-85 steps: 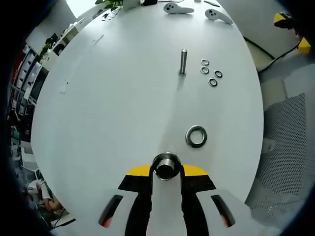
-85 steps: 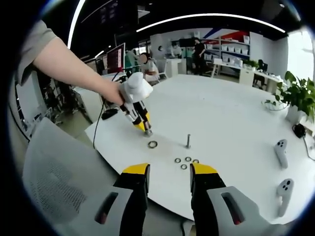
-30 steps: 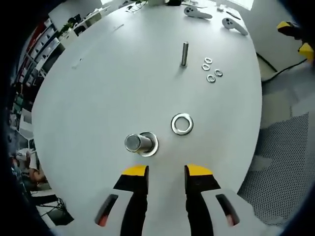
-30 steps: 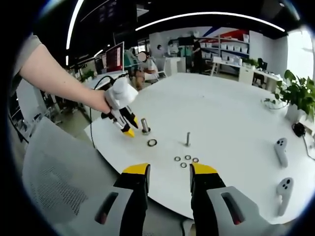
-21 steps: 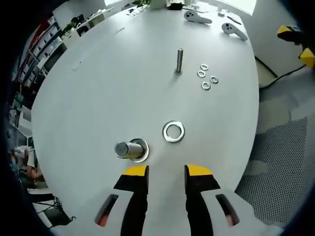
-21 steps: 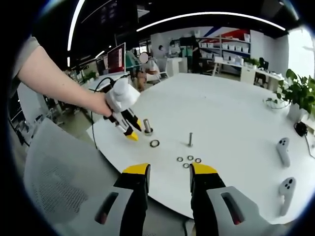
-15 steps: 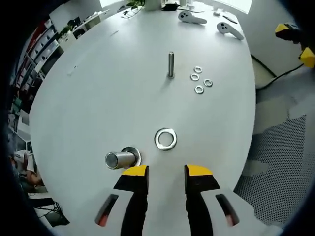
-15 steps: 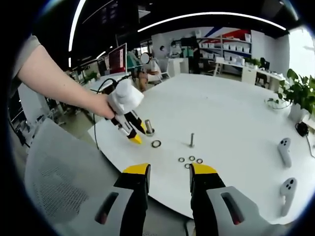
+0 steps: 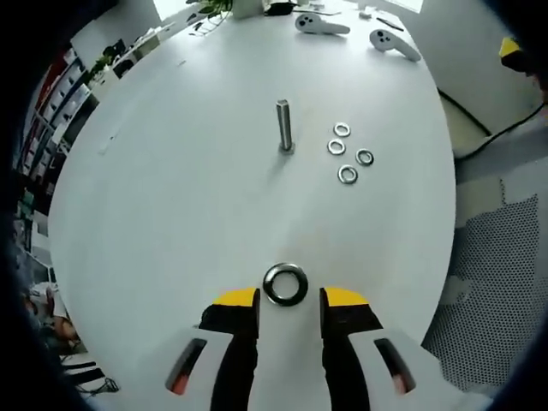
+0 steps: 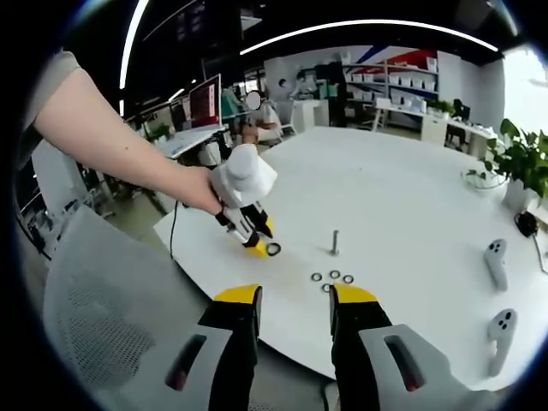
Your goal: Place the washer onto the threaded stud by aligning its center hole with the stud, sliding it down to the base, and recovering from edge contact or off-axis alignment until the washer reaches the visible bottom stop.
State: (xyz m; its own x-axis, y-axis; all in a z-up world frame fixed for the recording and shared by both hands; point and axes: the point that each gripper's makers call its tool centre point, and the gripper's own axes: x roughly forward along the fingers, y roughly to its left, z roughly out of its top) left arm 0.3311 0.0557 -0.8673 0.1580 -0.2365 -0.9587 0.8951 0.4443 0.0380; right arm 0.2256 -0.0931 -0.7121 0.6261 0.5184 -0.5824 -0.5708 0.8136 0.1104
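The left gripper [image 9: 287, 301], jaws spread, is straddling the washer [image 9: 285, 284]; it should centre, pinching rim evenly, bolt [image 9: 283, 126] at twelve o'clock.

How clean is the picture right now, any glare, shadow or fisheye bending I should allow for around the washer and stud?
Left gripper view: even light, the large washer sharp between the hand-held gripper's jaws; the threaded stud casts a faint shadow; the table edge bows strongly. Right gripper view: bright window glare at right, curved ceiling lights, washer small and soft.
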